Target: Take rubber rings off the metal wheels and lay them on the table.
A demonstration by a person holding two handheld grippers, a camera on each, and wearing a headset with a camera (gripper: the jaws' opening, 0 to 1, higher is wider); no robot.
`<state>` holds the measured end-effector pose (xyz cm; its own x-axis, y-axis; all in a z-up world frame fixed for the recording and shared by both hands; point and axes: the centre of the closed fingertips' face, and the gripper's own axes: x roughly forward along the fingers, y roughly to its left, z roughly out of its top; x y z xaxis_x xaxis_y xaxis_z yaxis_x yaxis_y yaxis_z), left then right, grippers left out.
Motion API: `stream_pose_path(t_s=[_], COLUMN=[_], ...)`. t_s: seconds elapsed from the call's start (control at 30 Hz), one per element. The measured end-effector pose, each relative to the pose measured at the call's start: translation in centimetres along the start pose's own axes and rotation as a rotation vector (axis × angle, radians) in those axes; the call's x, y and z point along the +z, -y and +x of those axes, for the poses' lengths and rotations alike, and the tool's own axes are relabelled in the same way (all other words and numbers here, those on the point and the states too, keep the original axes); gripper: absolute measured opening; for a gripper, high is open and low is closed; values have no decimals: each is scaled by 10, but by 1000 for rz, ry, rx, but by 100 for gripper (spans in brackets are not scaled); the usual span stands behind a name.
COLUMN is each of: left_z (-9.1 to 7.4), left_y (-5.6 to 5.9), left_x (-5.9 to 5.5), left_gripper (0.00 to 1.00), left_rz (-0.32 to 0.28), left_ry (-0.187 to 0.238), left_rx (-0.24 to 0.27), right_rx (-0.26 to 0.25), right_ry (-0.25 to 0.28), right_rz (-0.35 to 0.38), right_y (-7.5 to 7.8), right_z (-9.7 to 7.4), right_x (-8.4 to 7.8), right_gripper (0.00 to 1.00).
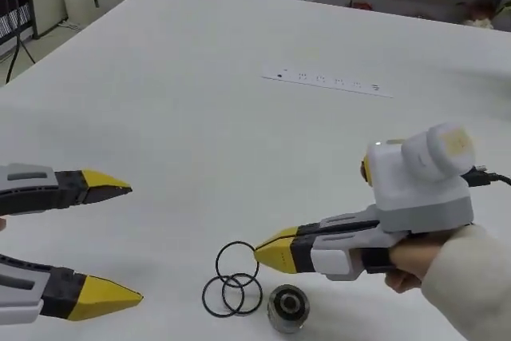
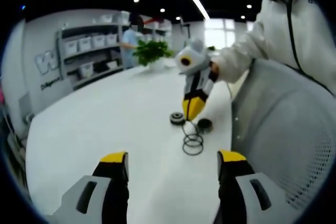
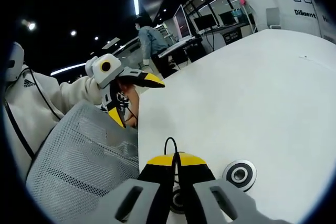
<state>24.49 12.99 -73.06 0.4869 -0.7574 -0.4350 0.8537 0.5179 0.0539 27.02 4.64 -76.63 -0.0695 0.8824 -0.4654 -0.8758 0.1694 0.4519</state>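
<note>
Rubber ring (image 1: pixel 218 261) is pinched at its edge between the pressed-together jaws of the right gripper (image 1: pixel 259 255), low over the table (image 1: pixel 200 141). Two more rings (image 1: pixel 204 296) lie flat just beside it, overlapping each other: three rings counted. One metal wheel (image 1: pixel 287 307) stands near them, below the gripper. The left gripper view shows a second wheel (image 2: pixel 177 118) beside that gripper's tip: two wheels counted. Left gripper (image 1: pixel 134 243) is spread wide, well apart. One power strip (image 1: pixel 327 81) lies farther off.
</note>
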Motion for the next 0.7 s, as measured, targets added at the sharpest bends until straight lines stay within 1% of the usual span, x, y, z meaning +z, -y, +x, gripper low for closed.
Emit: stream_pose_path(t_s=[0.23,0.47,0.63,0.7], left_z=[-3,-4,-5,-5], left_y=[1,3,2,2], left_x=[-3,-6,-6,-7], left_gripper=[69,69,69,69], left_rz=[-15,-21,-28,-29], left_ry=[-1,-6,-5,-6], left_rx=[11,14,20,20], right_rx=[20,9,-1,-8], right_ry=[-46,-95,-92,-99], right_rz=[3,-28,-33,-45], right_y=[-1,3,6,7], right_z=[14,22,24,25], right_x=[-11,-23,-23,-24], right_gripper=[0,0,0,0])
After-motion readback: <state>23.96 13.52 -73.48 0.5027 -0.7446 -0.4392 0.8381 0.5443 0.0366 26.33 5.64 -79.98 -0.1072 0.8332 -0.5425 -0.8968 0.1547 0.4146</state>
